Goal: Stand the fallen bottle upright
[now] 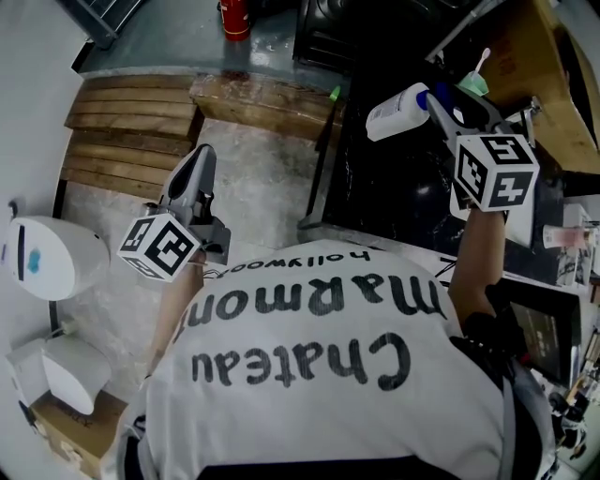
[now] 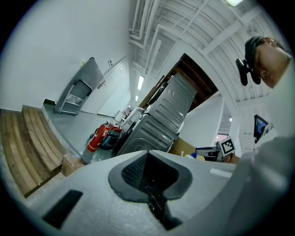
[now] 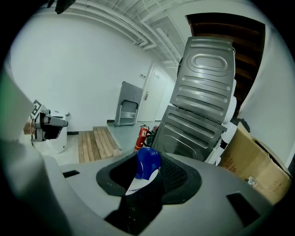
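Note:
A white bottle [image 1: 397, 112] with a blue cap [image 3: 147, 164] is off the surface, lying sideways in the head view over the dark worktop [image 1: 394, 202]. My right gripper [image 1: 439, 101] is shut on it near the cap end; in the right gripper view the cap stands between the dark pads [image 3: 177, 173]. My left gripper [image 1: 199, 159] hangs low at the left over the pale floor, far from the bottle. Its pads [image 2: 154, 205] meet with nothing between them.
A wooden pallet [image 1: 131, 131] and a wooden block [image 1: 267, 101] lie on the floor ahead. A red fire extinguisher [image 1: 234, 19] stands beyond them. A white appliance [image 1: 47, 258] is at the left, a cardboard box [image 1: 539, 75] at the right, and a grey metal cabinet [image 3: 203, 106] behind.

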The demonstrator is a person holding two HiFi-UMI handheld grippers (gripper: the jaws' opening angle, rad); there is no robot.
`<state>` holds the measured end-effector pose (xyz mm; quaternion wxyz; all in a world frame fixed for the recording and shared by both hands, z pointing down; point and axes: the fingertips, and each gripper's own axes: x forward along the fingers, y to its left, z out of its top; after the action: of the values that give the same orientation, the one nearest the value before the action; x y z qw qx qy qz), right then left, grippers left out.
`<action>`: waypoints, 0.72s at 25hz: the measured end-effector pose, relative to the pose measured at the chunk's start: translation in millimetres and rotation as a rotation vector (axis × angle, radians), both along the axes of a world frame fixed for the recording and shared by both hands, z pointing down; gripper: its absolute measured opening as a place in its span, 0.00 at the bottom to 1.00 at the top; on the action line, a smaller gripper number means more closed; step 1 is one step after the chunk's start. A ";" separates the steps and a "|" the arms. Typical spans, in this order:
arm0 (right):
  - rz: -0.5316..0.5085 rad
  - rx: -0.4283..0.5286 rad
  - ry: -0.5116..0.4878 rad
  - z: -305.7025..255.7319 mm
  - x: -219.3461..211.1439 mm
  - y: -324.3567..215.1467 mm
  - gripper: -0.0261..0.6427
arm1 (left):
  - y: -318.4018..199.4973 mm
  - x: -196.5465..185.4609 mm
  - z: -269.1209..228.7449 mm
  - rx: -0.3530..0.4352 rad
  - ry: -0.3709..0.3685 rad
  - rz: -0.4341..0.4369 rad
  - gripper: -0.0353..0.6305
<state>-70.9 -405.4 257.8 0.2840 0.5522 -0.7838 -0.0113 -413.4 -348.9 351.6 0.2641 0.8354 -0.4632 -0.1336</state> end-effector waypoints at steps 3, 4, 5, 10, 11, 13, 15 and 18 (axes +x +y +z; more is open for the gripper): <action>-0.006 0.002 0.007 -1.2 -3.6 0.5 0.27 | 3.4 -0.4 2.9 -0.005 0.003 0.001 0.07; -0.009 0.001 0.010 0.8 -1.8 -3.9 0.27 | 0.8 1.7 5.3 -0.008 0.002 0.000 0.07; -0.012 0.000 0.014 2.9 -0.4 -7.9 0.27 | -1.7 3.4 7.4 -0.011 0.001 -0.002 0.07; -0.028 0.011 0.030 -1.5 -12.7 -3.0 0.27 | 10.8 -8.5 4.4 -0.003 0.004 -0.023 0.07; -0.030 0.015 0.032 -4.0 -17.4 1.6 0.27 | 16.9 -13.8 2.8 0.000 0.005 -0.029 0.07; -0.033 0.016 0.035 -4.6 -21.6 4.2 0.27 | 22.1 -20.1 2.4 0.001 0.004 -0.040 0.07; -0.038 0.013 0.037 0.3 -19.1 -4.5 0.27 | 16.1 -18.8 5.7 -0.001 0.002 -0.050 0.07; -0.050 0.019 0.036 1.9 -23.2 -2.7 0.27 | 20.4 -23.2 6.6 0.002 0.000 -0.063 0.07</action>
<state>-94.1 -408.2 259.7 0.2924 0.5347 -0.7920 -0.0357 -436.5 -328.5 358.2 0.2588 0.8206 -0.4892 -0.1426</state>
